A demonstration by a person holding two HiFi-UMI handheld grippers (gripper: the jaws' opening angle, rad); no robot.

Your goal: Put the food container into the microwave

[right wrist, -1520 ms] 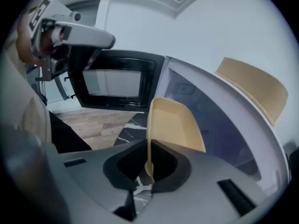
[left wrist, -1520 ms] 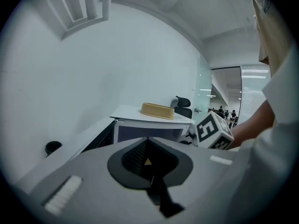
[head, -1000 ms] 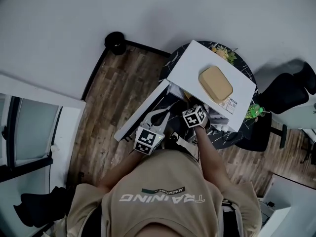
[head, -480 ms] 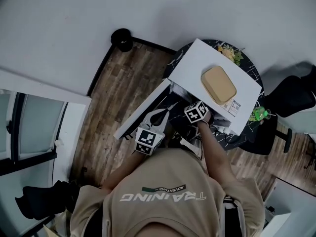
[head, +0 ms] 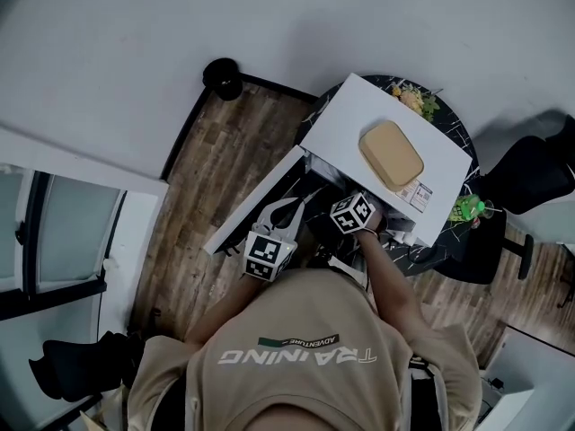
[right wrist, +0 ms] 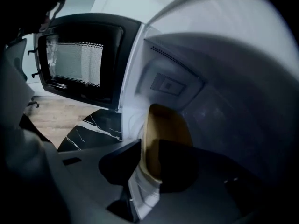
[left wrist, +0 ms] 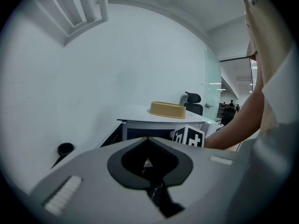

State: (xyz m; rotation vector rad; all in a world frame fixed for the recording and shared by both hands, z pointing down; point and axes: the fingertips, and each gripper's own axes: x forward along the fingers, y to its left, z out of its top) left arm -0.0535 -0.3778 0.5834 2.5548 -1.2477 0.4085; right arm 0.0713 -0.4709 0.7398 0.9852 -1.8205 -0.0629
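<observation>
Food container [right wrist: 164,125]: a tan, smooth-walled tub with rounded corners, seen edge-on inside the dim cavity of the white microwave [head: 355,119]. The right gripper [right wrist: 150,146] is clenched on its near rim, one jaw inside the wall and one outside. The microwave's door [right wrist: 77,62] hangs open at 10 o'clock in the right gripper view, above a black marbled table [right wrist: 88,127]. The left gripper [left wrist: 147,139] holds nothing, its jaws pressed together. At 1 o'clock from the right gripper in the head view, a tan box [head: 392,155] lies on the microwave's top.

A black office chair [head: 526,173] stands beside the dark marble table [head: 449,122].
</observation>
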